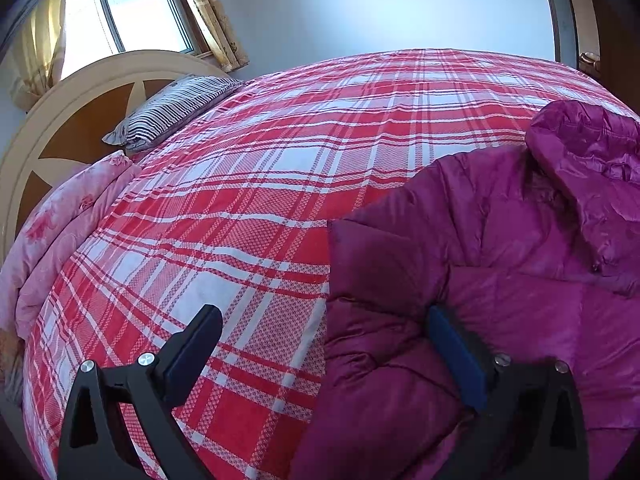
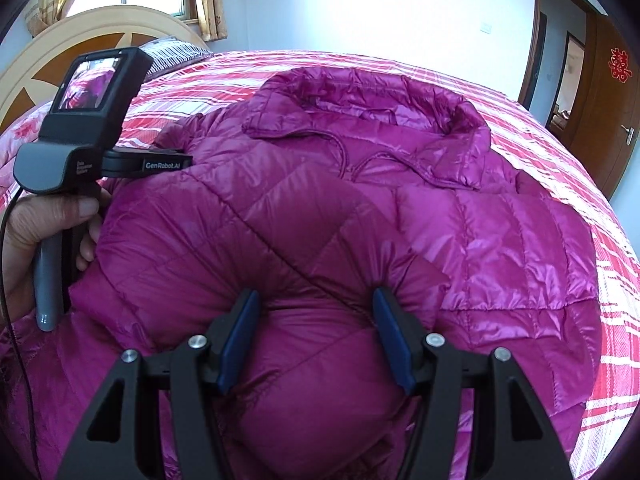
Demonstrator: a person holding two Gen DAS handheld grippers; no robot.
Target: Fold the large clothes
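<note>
Left tongs wide apart astride jacket edge; right tongs parted, jacket bulging between.

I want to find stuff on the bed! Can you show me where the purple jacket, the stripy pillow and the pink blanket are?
purple jacket (image 2: 460, 240): right wrist view, on its quilted front.
stripy pillow (image 1: 176, 108): left wrist view, on its middle.
pink blanket (image 1: 68, 224): left wrist view, on its flowered top.

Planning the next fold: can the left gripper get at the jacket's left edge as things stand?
Probably yes. The left gripper is open and straddles the edge of the purple jacket, one finger over the plaid bedspread, the other on the fabric. Nothing sits between.
</note>
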